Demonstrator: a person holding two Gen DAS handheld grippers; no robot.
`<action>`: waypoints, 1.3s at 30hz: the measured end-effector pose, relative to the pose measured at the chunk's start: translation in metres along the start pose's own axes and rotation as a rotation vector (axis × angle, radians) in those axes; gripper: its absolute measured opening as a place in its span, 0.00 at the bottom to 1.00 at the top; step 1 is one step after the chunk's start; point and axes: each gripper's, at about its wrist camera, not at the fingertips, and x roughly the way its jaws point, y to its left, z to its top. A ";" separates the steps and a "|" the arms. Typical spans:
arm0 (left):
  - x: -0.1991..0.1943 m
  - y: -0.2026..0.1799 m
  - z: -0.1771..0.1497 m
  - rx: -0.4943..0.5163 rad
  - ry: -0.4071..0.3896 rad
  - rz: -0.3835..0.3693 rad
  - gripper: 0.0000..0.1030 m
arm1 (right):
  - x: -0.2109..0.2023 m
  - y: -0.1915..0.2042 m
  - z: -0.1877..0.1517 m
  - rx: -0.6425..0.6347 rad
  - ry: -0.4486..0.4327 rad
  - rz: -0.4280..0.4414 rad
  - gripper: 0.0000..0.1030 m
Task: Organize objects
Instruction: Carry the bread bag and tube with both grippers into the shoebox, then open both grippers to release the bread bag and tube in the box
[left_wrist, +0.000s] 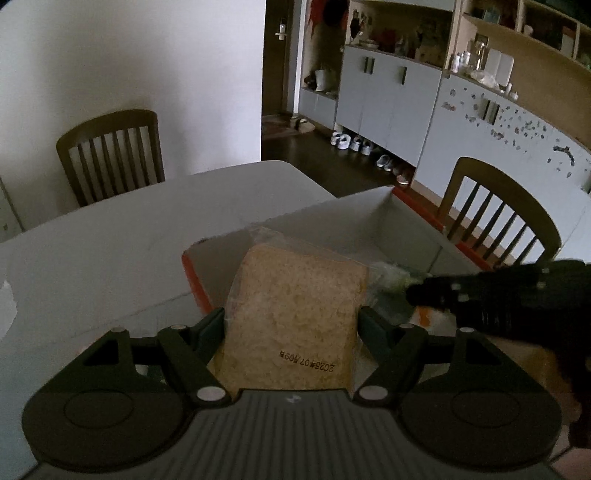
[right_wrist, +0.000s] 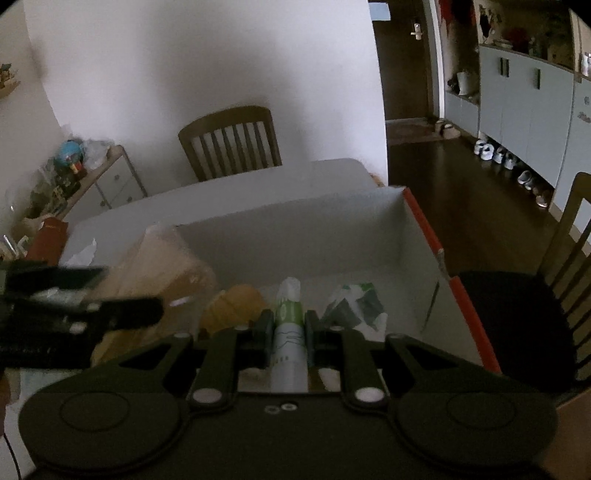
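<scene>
My left gripper (left_wrist: 291, 315) is shut on a slice of bread in a clear bag (left_wrist: 295, 295) and holds it over the near left corner of a white box with red outer sides (left_wrist: 369, 210). In the right wrist view the bagged bread (right_wrist: 162, 258) and the left gripper (right_wrist: 129, 291) show blurred at the left. My right gripper (right_wrist: 289, 317) is shut on a slim white and green tube-like pack (right_wrist: 289, 339), above the box's white inner wall (right_wrist: 295, 236). From the left wrist view the right gripper (left_wrist: 417, 291) reaches in from the right.
Inside the box lie a yellow-brown item (right_wrist: 236, 302) and a green and white packet (right_wrist: 358, 302). The box stands on a white table (left_wrist: 110, 240). Wooden chairs (left_wrist: 110, 147) (left_wrist: 498, 210) stand at the far and right sides. A cluttered low cabinet (right_wrist: 107, 177) is at the left.
</scene>
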 end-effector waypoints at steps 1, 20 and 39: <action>0.004 -0.001 0.003 0.006 0.001 0.004 0.75 | 0.003 0.001 -0.001 -0.010 0.008 0.001 0.16; 0.072 -0.035 0.011 0.146 0.108 0.029 0.75 | 0.041 0.008 -0.020 -0.162 0.148 -0.028 0.16; 0.097 -0.035 -0.005 0.131 0.195 -0.025 0.74 | 0.003 -0.012 -0.015 -0.202 0.115 0.034 0.21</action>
